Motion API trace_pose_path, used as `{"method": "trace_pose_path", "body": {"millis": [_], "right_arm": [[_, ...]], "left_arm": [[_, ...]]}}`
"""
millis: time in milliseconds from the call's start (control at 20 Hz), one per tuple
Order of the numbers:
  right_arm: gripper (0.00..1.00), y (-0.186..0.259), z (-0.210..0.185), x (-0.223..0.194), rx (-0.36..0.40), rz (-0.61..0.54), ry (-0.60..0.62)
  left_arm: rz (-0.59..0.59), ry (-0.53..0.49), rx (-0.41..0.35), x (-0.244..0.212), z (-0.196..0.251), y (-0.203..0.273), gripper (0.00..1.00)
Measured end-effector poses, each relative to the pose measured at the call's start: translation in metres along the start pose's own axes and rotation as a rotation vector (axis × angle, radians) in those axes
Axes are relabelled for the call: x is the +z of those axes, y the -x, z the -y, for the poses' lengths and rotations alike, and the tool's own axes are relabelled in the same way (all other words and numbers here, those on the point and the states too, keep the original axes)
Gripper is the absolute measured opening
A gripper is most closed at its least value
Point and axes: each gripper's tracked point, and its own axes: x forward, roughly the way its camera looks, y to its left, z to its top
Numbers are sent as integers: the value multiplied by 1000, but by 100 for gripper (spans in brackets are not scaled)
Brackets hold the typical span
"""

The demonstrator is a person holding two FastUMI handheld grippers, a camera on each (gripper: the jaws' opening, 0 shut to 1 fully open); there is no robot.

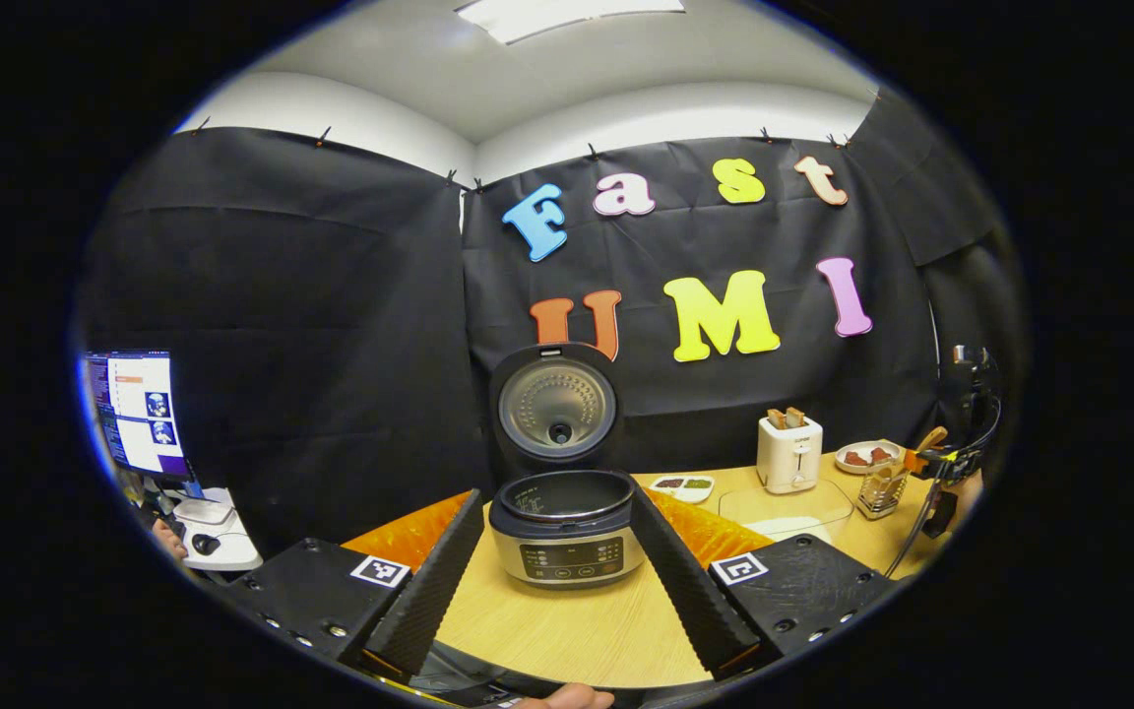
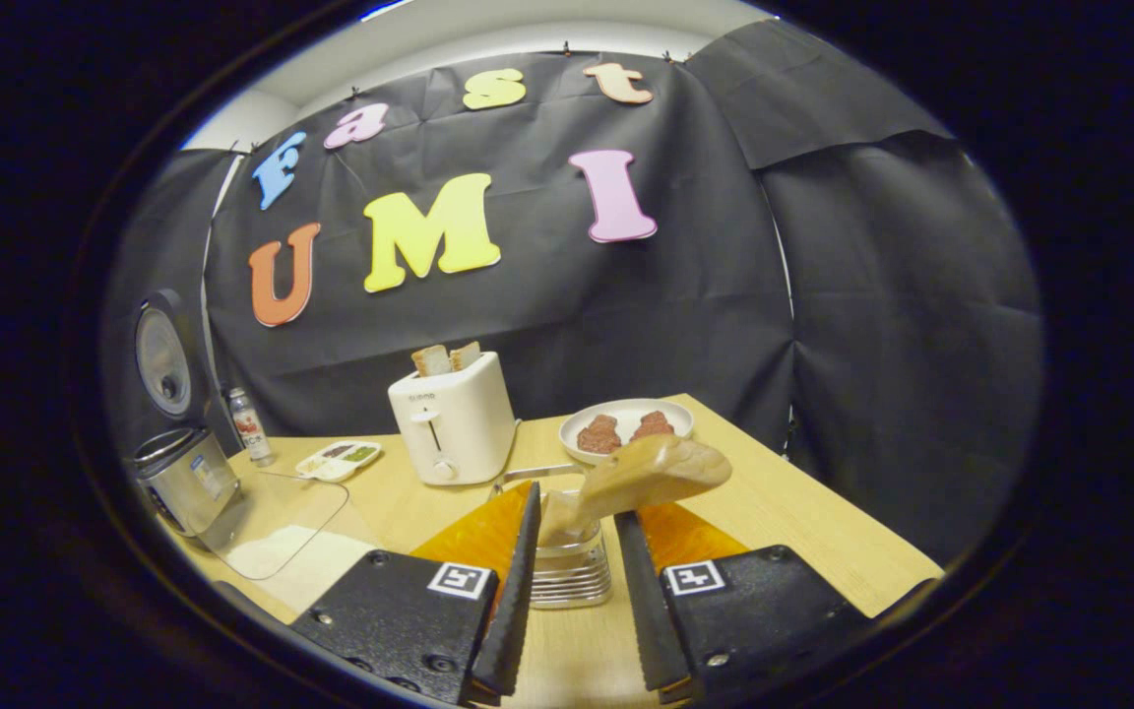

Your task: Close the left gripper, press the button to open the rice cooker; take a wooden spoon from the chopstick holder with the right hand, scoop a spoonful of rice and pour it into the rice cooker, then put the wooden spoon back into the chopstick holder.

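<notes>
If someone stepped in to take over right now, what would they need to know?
Left gripper: open, empty, facing the rice cooker, whose lid is already up.
Right gripper: open, fingers either side of the chopstick holder, wooden spoon standing in it, not yet gripped.
Rice sits in the clear tray beside the cooker.
Done: lid opened. Left: grip spoon, scoop rice, pour into cooker, return spoon.

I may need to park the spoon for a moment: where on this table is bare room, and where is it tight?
Bare wood lies in front of the rice cooker, between the left gripper fingers, and right of the plate toward the table edge. It is crowded around the chopstick holder, where the right gripper, wooden spoon, toaster and clear tray sit close.
</notes>
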Motion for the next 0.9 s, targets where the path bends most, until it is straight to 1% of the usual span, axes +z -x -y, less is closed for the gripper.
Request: {"method": "trace_pose_path", "body": {"millis": [50,100,150,250,400,450,500,550,600,650,900], "right_arm": [[40,-5,-2,-2,-8,-4,16],[36,-10,-4,-1,-12,-3,38],[43,-13,-8,0,-7,-1,56],[40,-21,-17,1,15,-3,81],[20,-30,-25,5,30,-8,79],[17,-32,-27,6,27,-7,86],[17,-33,-30,7,34,-11,94],[19,-34,-31,10,38,-11,97],[14,-34,-32,16,42,-11,108],[18,-33,-34,24,50,0,109],[16,-19,-37,76,58,64,112]], "left_arm": [[5,5,-1,1,0,0,96],[7,10,-2,2,-1,-1,95],[6,18,-5,0,-2,-1,96],[4,29,-15,0,-1,-3,96],[0,37,-9,-4,-8,-7,96],[-7,41,-10,-7,-7,-10,96],[-16,47,-14,-10,-7,-12,96],[-26,50,-17,-13,-8,-12,96],[-29,52,-17,-14,-9,-13,96],[-26,54,-15,-14,-12,-14,96],[-28,81,-27,-20,-18,-11,96]]}}
